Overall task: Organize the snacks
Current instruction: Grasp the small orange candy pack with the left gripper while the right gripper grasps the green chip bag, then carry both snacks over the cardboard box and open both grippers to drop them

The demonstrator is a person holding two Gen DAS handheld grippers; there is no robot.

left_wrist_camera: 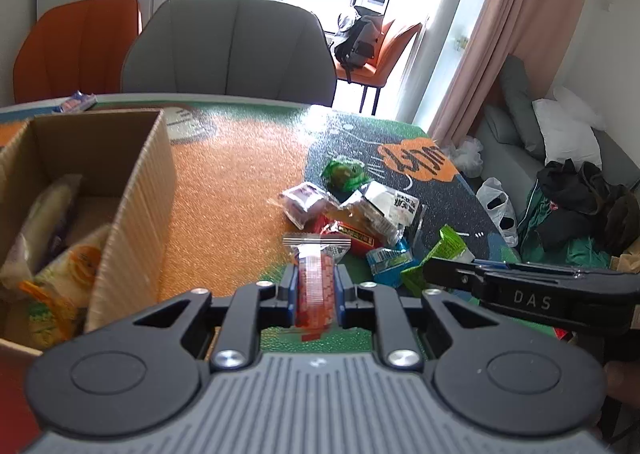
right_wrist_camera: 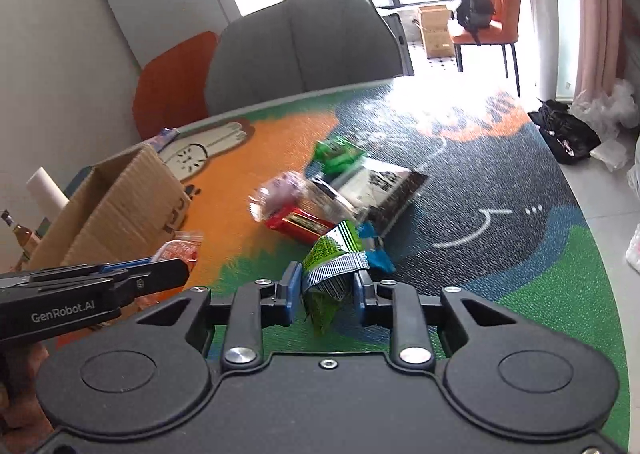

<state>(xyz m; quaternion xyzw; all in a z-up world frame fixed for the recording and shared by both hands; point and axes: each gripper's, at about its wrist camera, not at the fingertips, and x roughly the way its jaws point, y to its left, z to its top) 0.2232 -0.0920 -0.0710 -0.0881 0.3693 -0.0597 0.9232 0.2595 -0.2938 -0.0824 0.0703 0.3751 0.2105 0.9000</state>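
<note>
Item one: left gripper [left_wrist_camera: 316,286], clenched on a red snack packet [left_wrist_camera: 316,282] in clear wrap, gripped across its narrow width so that its long axis runs straight ahead along the fingers, crimped end foremost. Item two: right gripper [right_wrist_camera: 326,286], clamped on a green snack packet [right_wrist_camera: 330,254]; its silver crimped seam lies crosswise between the pads, its body slants up and ahead to the right, and a crumpled tail hangs below the jaws. Item three: cardboard box [left_wrist_camera: 132,190], open-topped, ahead and to the left of the left claw, its near corrugated wall just beside that claw; it already holds pale and yellow-orange packets [left_wrist_camera: 60,254]. From the right claw the same box lies far to the left, beyond the left gripper, so the left hand is judged the nearer to deliver. Item four: remaining snack pile [left_wrist_camera: 352,214] on the patterned table mat [left_wrist_camera: 240,174], ahead and slightly right of the left claw, directly ahead of the right: purple, red, blue, green and black-and-white wrappers, some overlapping. The right-hand view is smeared, so their exact count is uncertain. Both held packets appear clear of the table.
</note>
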